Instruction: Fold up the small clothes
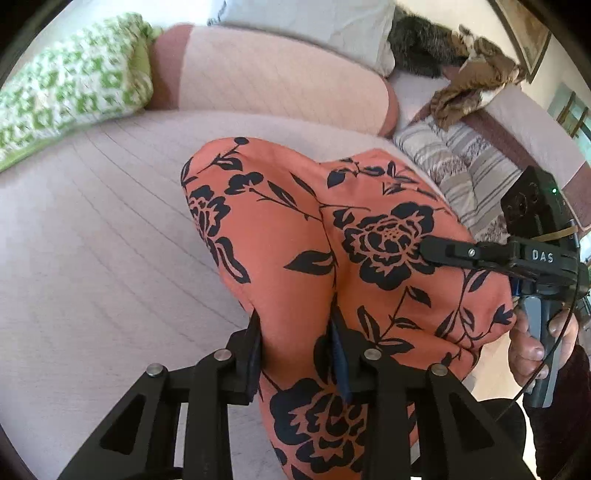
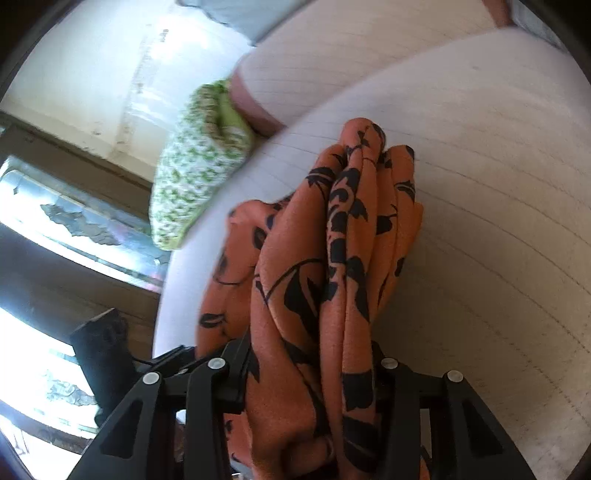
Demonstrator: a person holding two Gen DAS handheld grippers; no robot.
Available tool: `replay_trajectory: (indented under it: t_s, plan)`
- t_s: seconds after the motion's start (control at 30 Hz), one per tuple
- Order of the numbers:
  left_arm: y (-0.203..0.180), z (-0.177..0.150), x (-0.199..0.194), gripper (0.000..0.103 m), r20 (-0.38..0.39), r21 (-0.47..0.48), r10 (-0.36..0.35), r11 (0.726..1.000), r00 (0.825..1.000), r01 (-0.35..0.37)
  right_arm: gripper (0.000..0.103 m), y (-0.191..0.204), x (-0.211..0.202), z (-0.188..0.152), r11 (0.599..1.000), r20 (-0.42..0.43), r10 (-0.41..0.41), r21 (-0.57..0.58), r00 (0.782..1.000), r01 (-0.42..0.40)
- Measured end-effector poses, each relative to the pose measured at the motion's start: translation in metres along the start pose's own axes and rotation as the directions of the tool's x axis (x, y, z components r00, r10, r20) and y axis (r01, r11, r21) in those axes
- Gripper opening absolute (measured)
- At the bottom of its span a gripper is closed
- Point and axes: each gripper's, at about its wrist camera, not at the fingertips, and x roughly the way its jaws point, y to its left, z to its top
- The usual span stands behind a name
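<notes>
An orange garment with a black flower print (image 1: 295, 229) hangs lifted over the pale quilted surface (image 1: 110, 240). My left gripper (image 1: 295, 325) is shut on a fold of it, with cloth pinched between both pads. In the left wrist view my right gripper (image 1: 428, 249) reaches in from the right, its tips against the same garment and a hand (image 1: 532, 343) on its handle. In the right wrist view my right gripper (image 2: 310, 350) is shut on a thick bunch of the garment (image 2: 332, 221), which drapes forward in long pleats and hides the pads.
A green-and-white cushion (image 1: 66, 85) lies at the left, also seen as the cushion (image 2: 195, 173). A pink bolster (image 1: 258, 77) and a white pillow (image 1: 314, 22) sit behind. Striped cloth (image 1: 465, 173) and brown fabric (image 1: 476, 81) lie at the right. The surface's edge (image 2: 166, 295) drops off by a window.
</notes>
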Motion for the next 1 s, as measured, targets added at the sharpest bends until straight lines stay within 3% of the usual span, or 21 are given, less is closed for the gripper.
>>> replay_trajectory:
  t_s: [0.17,0.3,0.43,0.5,0.53,0.63,0.7,0.8,0.87,1.0]
  plan:
    - [0.024,-0.002,-0.048,0.034,0.05,-0.005,0.058,0.998,0.997,-0.058,0.043,0.037,0.012,-0.006,0.996,0.017,0.08,-0.032,0.997,-0.08]
    - [0.043,-0.013,-0.059,0.034,0.049,-0.012,0.119,0.993,0.992,-0.118,0.043,0.059,0.034,-0.02,0.995,0.014,0.092,-0.048,0.996,-0.092]
    - [0.058,-0.028,-0.038,0.036,-0.002,-0.027,0.179,0.984,0.984,-0.179,0.043,0.054,0.068,-0.03,0.998,0.007,0.053,-0.035,0.999,-0.052]
    - [0.066,-0.04,-0.019,0.041,-0.055,-0.031,0.235,0.971,0.971,-0.237,0.044,0.042,0.086,-0.035,1.0,-0.028,0.029,0.006,0.999,-0.028]
    - [0.067,-0.044,-0.017,0.048,-0.052,-0.034,0.245,0.968,0.968,-0.247,0.047,0.037,0.094,-0.038,1.0,-0.04,-0.01,0.011,0.999,0.01]
    - [0.065,-0.045,-0.027,0.053,-0.034,-0.041,0.277,0.96,0.96,-0.279,0.054,0.034,0.098,-0.04,0.998,-0.036,-0.067,0.012,0.997,0.068]
    - [0.057,-0.045,-0.042,0.055,-0.007,-0.029,0.324,0.945,0.946,-0.324,0.057,0.04,0.086,-0.038,0.996,-0.036,-0.09,0.006,0.995,0.091]
    - [0.044,-0.047,-0.076,0.074,0.074,-0.033,0.425,0.905,0.902,-0.424,0.059,0.065,0.055,-0.04,0.982,0.021,-0.172,-0.074,0.985,0.173]
    - [0.034,-0.05,-0.105,0.075,0.139,-0.056,0.483,0.875,0.865,-0.48,0.059,0.084,0.031,-0.045,0.963,0.086,-0.224,-0.131,0.971,0.234]
    - [0.017,-0.051,-0.152,0.076,0.209,-0.098,0.551,0.834,0.808,-0.543,0.063,0.121,-0.022,-0.06,0.929,0.205,-0.261,-0.211,0.943,0.303]
